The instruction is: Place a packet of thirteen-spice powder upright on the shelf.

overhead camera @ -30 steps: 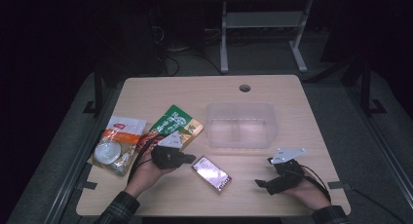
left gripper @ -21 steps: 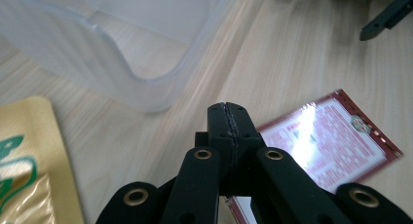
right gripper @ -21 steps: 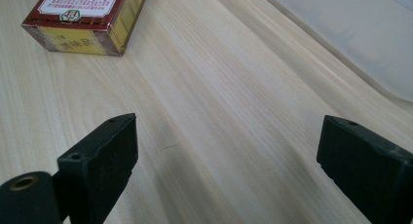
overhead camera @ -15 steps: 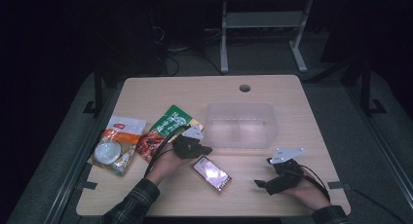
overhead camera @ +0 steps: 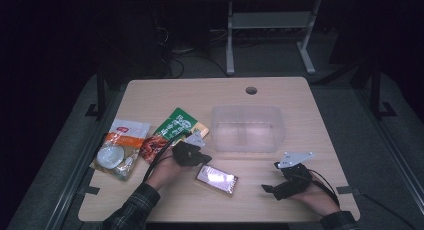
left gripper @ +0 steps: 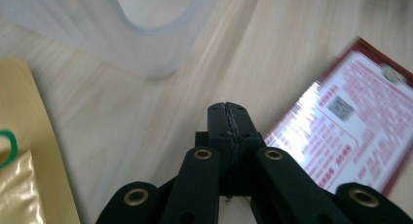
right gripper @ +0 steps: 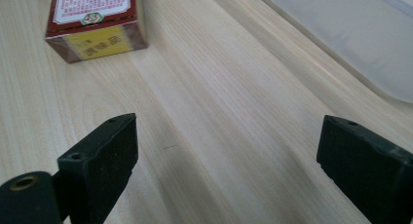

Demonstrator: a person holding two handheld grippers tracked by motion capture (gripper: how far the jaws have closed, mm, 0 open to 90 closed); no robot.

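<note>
Room: dark surroundings, a metal stand on the floor beyond the table's far edge.
Surface: light wooden table (overhead camera: 165, 97) with a round cable hole (overhead camera: 251, 90) near its far edge, at about 12 o'clock from the table's middle.
Left gripper (overhead camera: 202, 159): in the high view it sits just left of the table's middle, aimed toward 3 o'clock. In the left gripper view (left gripper: 228, 118) its two black jaws are pressed flat together with nothing between them, the tips over bare wood.
Red box (overhead camera: 216, 179): flat, red-edged, with a pale printed top; it lies on the table near the front edge, just at 5 o'clock from the left gripper's tips. Whether the tips touch it cannot be told.
Box axis: in the high view its long axis runs from about 10 o'clock to 4 o'clock. In the left gripper view the box (left gripper: 351, 131) lies to the right of the closed jaws, slanting up to the right.
Right gripper (overhead camera: 267, 188): at the front right, aimed toward 9 o'clock at the box, well apart from it. In the right gripper view (right gripper: 226, 160) its jaws are spread wide over bare wood, the box's short yellow end (right gripper: 95, 22) facing them at 11 o'clock.
Clear tub (overhead camera: 247, 130): translucent, empty-looking, at 1 o'clock from the left gripper.
Green pouch (overhead camera: 176, 126): at 11 o'clock from the left gripper, beside it.
Orange-and-white pouch (overhead camera: 120, 146): at the table's left, 9 o'clock.
</note>
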